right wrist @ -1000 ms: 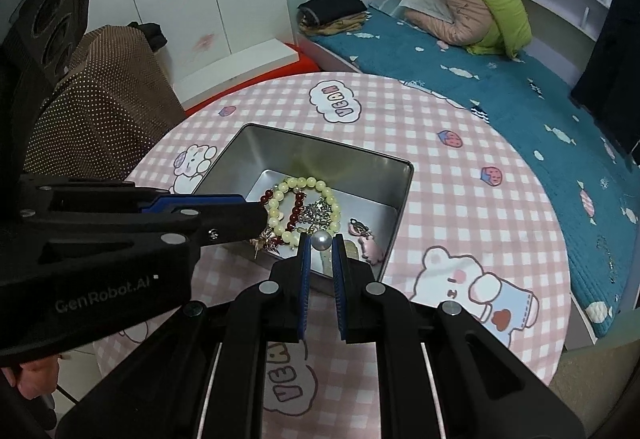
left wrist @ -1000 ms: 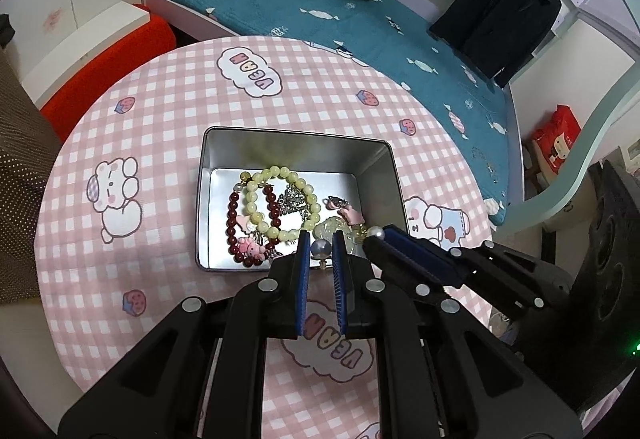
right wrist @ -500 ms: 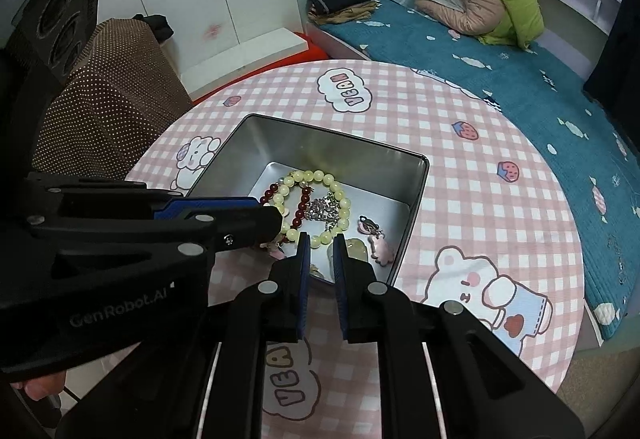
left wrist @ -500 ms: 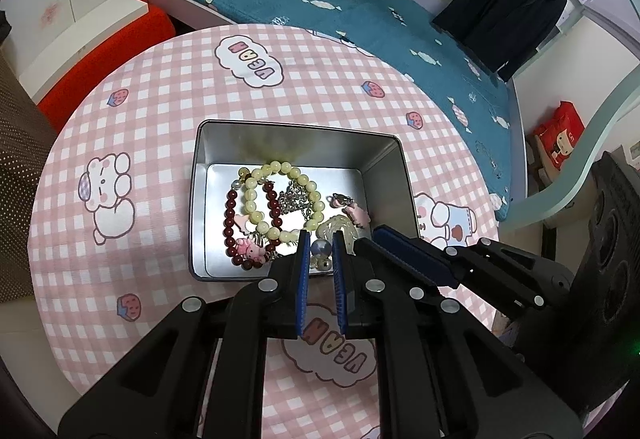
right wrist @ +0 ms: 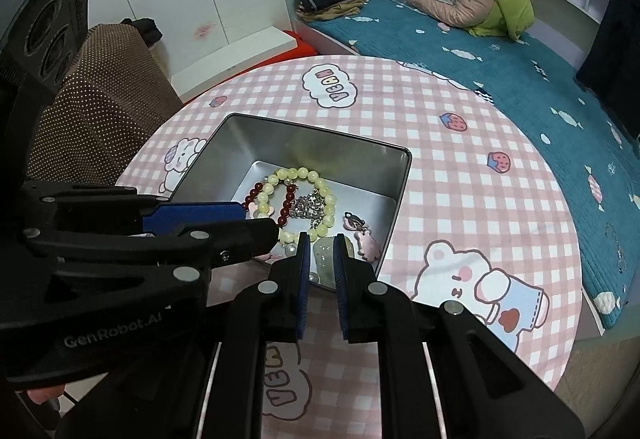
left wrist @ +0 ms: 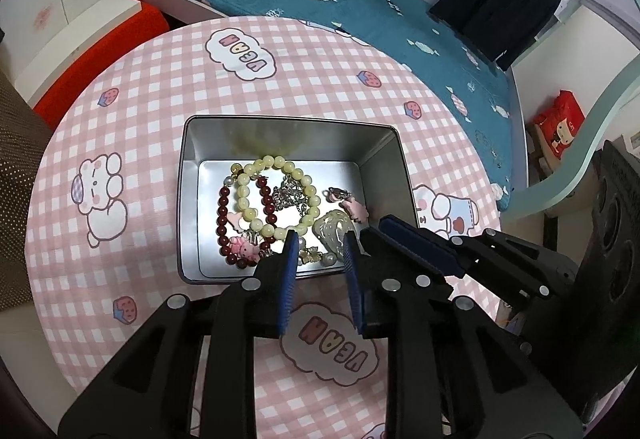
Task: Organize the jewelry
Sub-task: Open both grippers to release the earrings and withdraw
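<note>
A silver metal tin (left wrist: 288,127) (right wrist: 316,137) sits on the pink checked table. It holds a pale yellow bead bracelet (left wrist: 244,195) (right wrist: 276,179), a dark red bead bracelet (left wrist: 221,223) (right wrist: 289,199), a silver chain (left wrist: 290,195) (right wrist: 306,207), a pink charm (left wrist: 354,207) (right wrist: 366,243), a clear pendant (left wrist: 334,233) and a pearl piece (left wrist: 329,259). My left gripper (left wrist: 319,241) is open and empty over the tin's near edge. My right gripper (right wrist: 320,239) hovers beside it, jaws a small gap apart and empty.
The round table (left wrist: 160,79) has its edges close on all sides. A bed (left wrist: 360,11) with a teal cover stands behind it. A brown dotted chair (right wrist: 92,107) is at the left. A red bag (left wrist: 560,123) lies on the floor at the right.
Both grippers held a pearl piece between them a second ago. It now lies in the tin. The left gripper's jaws have opened wider and both grippers have drawn back slightly.
</note>
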